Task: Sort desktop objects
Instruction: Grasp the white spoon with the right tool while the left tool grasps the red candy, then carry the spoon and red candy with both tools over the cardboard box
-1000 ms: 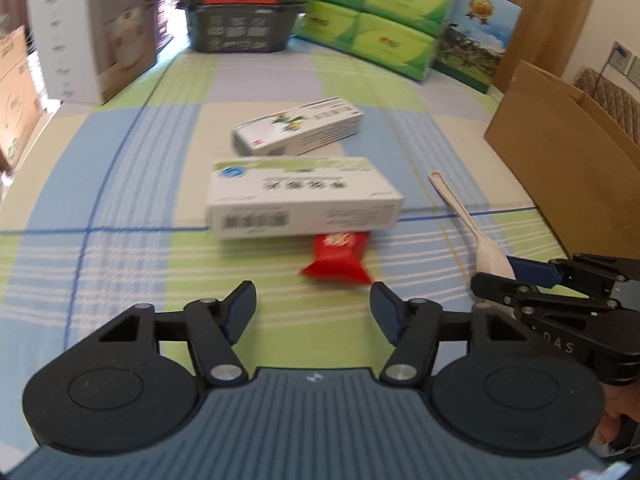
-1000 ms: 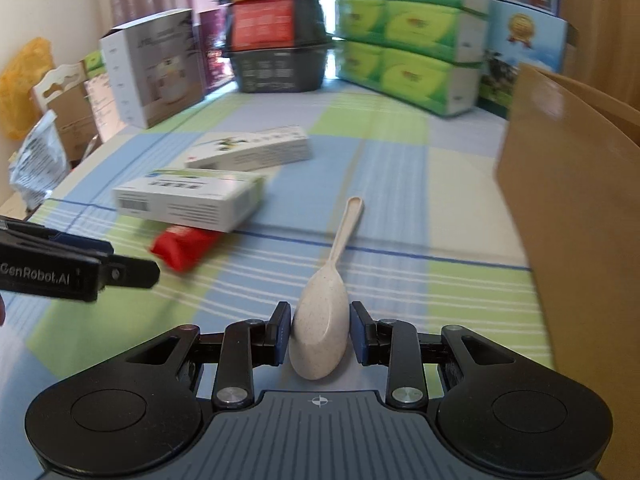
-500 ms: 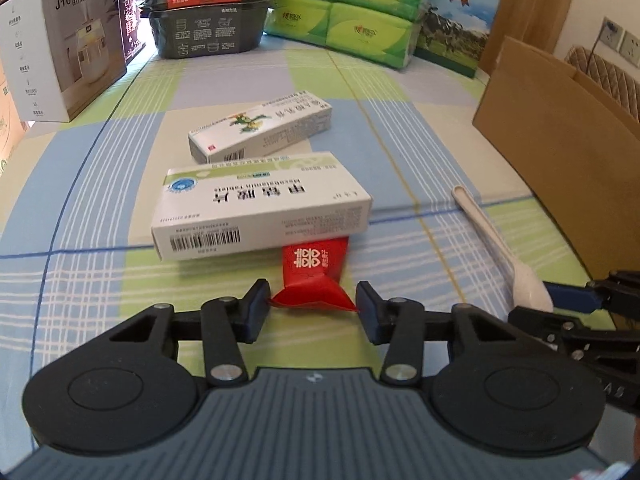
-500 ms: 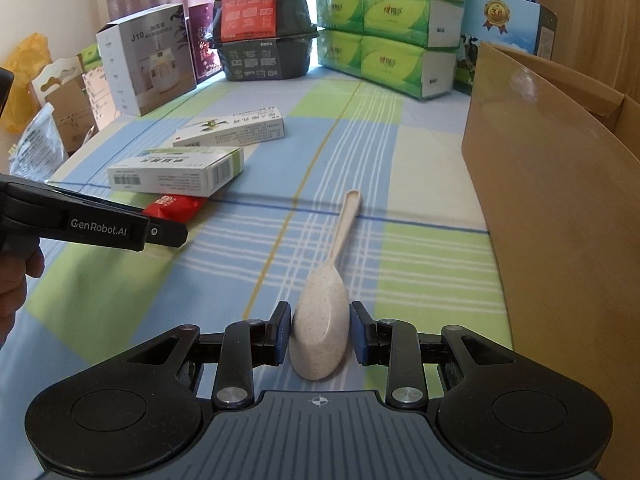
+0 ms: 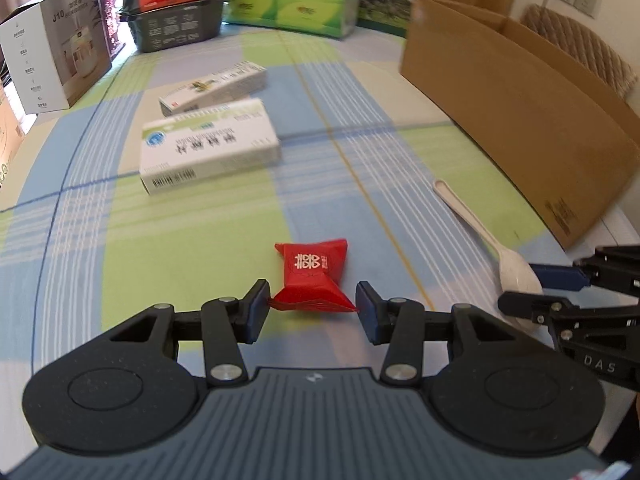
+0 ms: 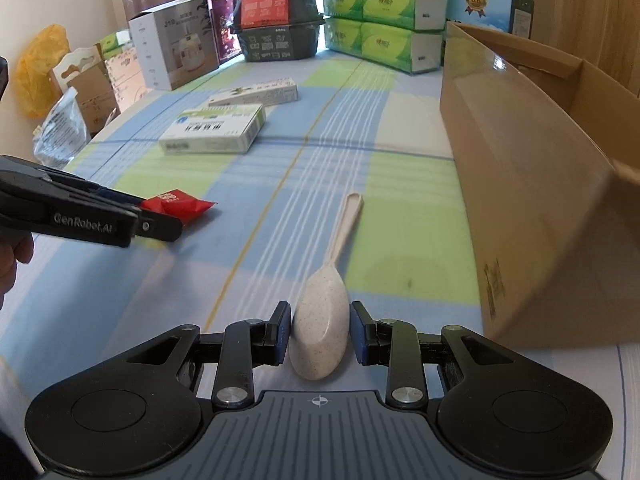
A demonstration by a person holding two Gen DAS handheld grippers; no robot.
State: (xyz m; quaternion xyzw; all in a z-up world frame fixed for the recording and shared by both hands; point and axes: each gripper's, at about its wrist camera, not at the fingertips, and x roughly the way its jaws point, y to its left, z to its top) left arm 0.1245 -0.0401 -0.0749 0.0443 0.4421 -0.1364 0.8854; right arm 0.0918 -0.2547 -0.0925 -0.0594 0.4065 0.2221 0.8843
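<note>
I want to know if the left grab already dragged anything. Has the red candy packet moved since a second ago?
Yes. The red candy packet has come out from against the green-and-white medicine box, toward the camera, held between the left gripper fingers.

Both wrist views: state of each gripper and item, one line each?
Left gripper: shut on the red packet.
Right gripper: shut on the spoon bowl.
Cardboard box: open on top.
Two medicine boxes: closed, lying flat.

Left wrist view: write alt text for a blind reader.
The left gripper pinches the near end of a red foil candy packet above a blue-and-green checked tablecloth. To its right, the right gripper holds a speckled beige spoon; two white medicine boxes lie beyond.
</note>
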